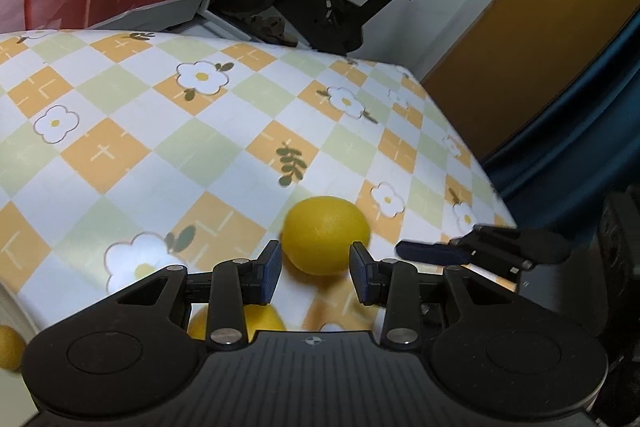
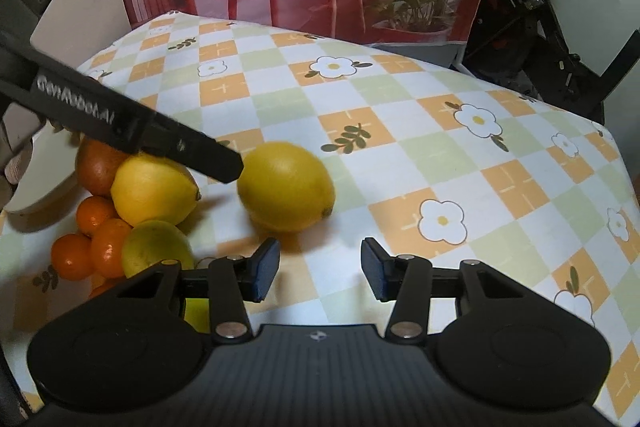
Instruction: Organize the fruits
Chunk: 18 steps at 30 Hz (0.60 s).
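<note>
Sorting barely begun
Both grippers, left (image 1: 314, 273) and right (image 2: 320, 269), are hovering with released fingers; lone lemon (image 2: 286, 185) and fruit pile (image 2: 120, 219) are waiting.

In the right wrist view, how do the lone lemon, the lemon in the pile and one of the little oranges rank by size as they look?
1. Lone lemon and the pile lemon: they look about alike, and the lone one's slight edge may only be nearness to the camera.
2. Small orange: clearly smallest.

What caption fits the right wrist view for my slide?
Right claw hangs open just short of a lone lemon on the checked tablecloth, the fruit pile alongside.
</note>
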Each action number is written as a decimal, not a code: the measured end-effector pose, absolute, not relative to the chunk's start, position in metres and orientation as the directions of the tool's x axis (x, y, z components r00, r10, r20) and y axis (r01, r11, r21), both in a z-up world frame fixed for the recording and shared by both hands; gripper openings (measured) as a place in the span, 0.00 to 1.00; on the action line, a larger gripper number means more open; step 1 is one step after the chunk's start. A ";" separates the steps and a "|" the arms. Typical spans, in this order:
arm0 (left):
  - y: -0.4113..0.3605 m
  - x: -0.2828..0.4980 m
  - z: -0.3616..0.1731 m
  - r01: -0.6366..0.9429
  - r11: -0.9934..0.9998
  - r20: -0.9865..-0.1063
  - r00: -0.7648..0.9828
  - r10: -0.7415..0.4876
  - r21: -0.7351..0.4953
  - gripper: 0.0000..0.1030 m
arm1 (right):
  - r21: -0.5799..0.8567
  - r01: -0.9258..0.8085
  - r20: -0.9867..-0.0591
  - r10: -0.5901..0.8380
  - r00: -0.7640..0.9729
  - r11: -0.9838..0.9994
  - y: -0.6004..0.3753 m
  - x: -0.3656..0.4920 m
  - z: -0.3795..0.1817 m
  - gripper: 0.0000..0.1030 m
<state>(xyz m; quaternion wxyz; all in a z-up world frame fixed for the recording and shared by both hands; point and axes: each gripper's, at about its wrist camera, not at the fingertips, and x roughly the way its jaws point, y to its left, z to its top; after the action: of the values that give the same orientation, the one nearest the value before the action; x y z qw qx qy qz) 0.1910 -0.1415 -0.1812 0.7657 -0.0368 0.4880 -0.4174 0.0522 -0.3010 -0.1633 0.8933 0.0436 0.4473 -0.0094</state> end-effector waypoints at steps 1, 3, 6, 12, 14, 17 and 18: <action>-0.141 0.194 -0.180 0.595 0.645 -0.702 0.182 -0.689 -0.479 0.38 | 0.067 0.054 -0.800 0.022 0.599 0.996 -0.301 0.053 -0.164 0.47; -0.139 0.201 -0.178 0.571 0.648 -0.677 0.204 -0.707 -0.505 0.38 | 0.066 0.053 -0.797 0.020 0.604 0.996 -0.303 0.055 -0.165 0.47; -0.139 0.213 -0.176 0.531 0.662 -0.658 0.235 -0.715 -0.529 0.39 | 0.053 0.054 -0.774 0.007 0.633 0.997 -0.306 0.058 -0.160 0.47; -0.145 0.222 -0.167 0.530 0.684 -0.652 0.287 -0.701 -0.501 0.39 | 0.023 0.033 -0.756 -0.005 0.655 0.999 -0.313 0.073 -0.152 0.48; -0.148 0.227 -0.167 0.523 0.691 -0.655 0.295 -0.696 -0.499 0.39 | 0.013 0.027 -0.756 -0.008 0.655 1.000 -0.313 0.077 -0.153 0.48; -0.153 0.232 -0.167 0.529 0.687 -0.658 0.286 -0.697 -0.498 0.39 | 0.016 0.019 -0.753 0.000 0.658 1.000 -0.315 0.081 -0.156 0.48; -0.153 0.232 -0.168 0.532 0.682 -0.658 0.276 -0.700 -0.502 0.39 | 0.019 0.012 -0.753 0.006 0.658 1.000 -0.315 0.082 -0.157 0.48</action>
<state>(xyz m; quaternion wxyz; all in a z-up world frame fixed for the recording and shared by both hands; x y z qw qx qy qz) 0.2316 -0.1532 -0.1680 0.7935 -0.0913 0.4596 -0.3883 0.0823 -0.3151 -0.1566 0.9105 0.0114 0.4134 -0.0016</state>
